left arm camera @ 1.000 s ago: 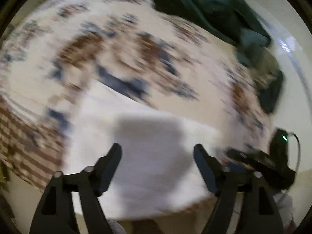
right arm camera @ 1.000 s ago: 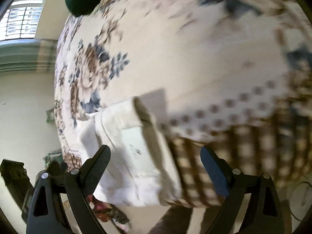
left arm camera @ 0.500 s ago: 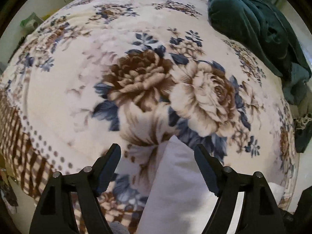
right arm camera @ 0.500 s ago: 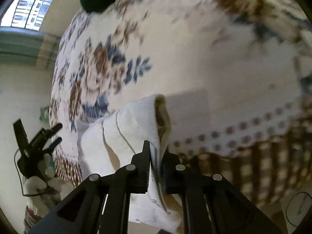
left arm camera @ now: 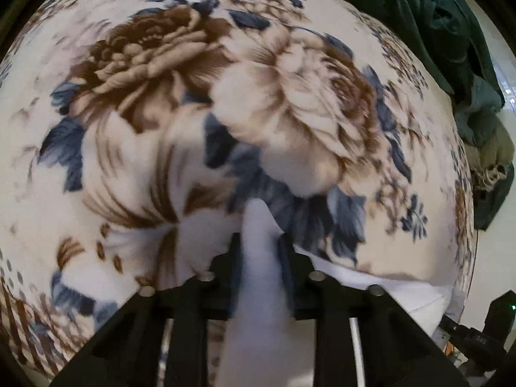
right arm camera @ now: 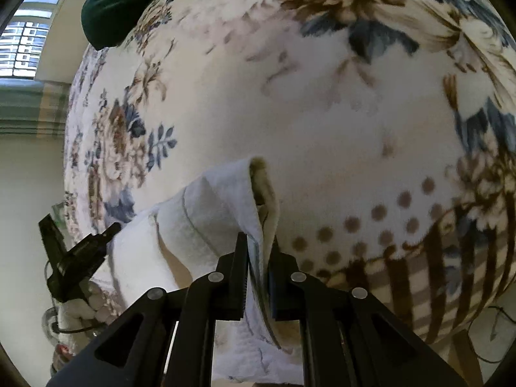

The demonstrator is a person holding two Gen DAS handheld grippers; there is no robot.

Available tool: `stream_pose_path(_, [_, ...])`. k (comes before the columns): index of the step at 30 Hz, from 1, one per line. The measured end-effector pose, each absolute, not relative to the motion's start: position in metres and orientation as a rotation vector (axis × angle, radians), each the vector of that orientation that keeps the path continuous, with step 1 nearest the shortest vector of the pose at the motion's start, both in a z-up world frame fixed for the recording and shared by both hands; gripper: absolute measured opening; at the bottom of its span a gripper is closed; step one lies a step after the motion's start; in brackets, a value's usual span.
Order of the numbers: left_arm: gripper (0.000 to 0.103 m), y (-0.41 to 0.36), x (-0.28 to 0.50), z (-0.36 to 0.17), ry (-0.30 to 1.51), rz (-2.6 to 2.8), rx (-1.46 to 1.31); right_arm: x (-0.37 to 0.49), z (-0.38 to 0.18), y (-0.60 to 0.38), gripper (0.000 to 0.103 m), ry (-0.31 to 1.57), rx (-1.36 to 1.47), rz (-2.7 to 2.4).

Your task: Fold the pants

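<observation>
Fabric first: the white, soft cotton pants (right arm camera: 206, 222) lie bunched at the near edge of the bed, on the cream fleece blanket with brown and blue roses (right arm camera: 322, 113), and you have them at two points. Your right gripper (right arm camera: 259, 258) has its jaws clamped narrow on a raised fold with an open hem that stands up toward 12 o'clock. Your left gripper (left arm camera: 258, 251) has its jaws closing on a white ridge of the same pants (left arm camera: 258, 274), the cloth already pinched between them; the rest of the garment trails off toward 4 o'clock in that view.

Expect the pants to be light, limp and a little stretchy. They will sag between your two grips and cling to the plush blanket instead of sliding. Take hold through all layers at an edge or hem, deep in the jaws, since a shallow pinch on a single layer would likely slip out. The heap of dark green clothing (left arm camera: 419, 16) at 1 o'clock lies well apart from the pants.
</observation>
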State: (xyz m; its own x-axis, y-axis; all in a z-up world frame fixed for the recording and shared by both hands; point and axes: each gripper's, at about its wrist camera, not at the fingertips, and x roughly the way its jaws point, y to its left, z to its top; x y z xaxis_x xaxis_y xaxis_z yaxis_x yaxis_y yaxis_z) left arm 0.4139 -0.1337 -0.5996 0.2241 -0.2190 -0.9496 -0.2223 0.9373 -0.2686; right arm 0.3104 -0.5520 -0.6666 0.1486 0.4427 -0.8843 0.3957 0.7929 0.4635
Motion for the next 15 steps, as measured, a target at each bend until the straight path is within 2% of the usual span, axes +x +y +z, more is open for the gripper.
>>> stream_pose_path(3, [0.018,-0.112,0.415,-0.603,1.356,0.038,-0.506,0.315,-0.675,-0.549,0.013,1.516,0.701,0.032])
stream_pose_path(4, [0.020,-0.108,0.415,-0.602,1.355,0.041,-0.534,0.316,-0.676,-0.549,0.022,1.549,0.705,0.037])
stream_pose_path(5, [0.021,-0.105,0.414,-0.598,1.357,0.032,-0.563,0.314,-0.674,-0.552,0.036,1.570,0.721,0.033])
stream_pose_path(6, [0.022,-0.104,0.413,-0.593,1.365,0.022,-0.573,0.311,-0.673,-0.555,0.043,1.576,0.739,0.032])
stream_pose_path(7, [0.030,-0.104,0.410,-0.588,1.371,0.025,-0.564,0.304,-0.667,-0.560,0.055,1.566,0.771,0.035])
stream_pose_path(8, [0.042,-0.105,0.406,-0.580,1.368,0.032,-0.544,0.293,-0.660,-0.565,0.060,1.548,0.796,0.033])
stream_pose_path(9, [0.051,-0.107,0.398,-0.568,1.352,0.024,-0.523,0.284,-0.656,-0.568,0.061,1.548,0.801,0.031])
stream_pose_path(10, [0.071,-0.108,0.391,-0.561,1.342,0.008,-0.512,0.275,-0.655,-0.569,0.061,1.560,0.801,0.023])
stream_pose_path(11, [0.080,-0.112,0.380,-0.553,1.328,-0.012,-0.487,0.263,-0.659,-0.569,0.061,1.590,0.810,0.004])
stream_pose_path(15, [0.080,-0.137,0.334,-0.545,1.329,0.010,-0.310,0.228,-0.686,-0.565,0.061,1.688,0.891,-0.075])
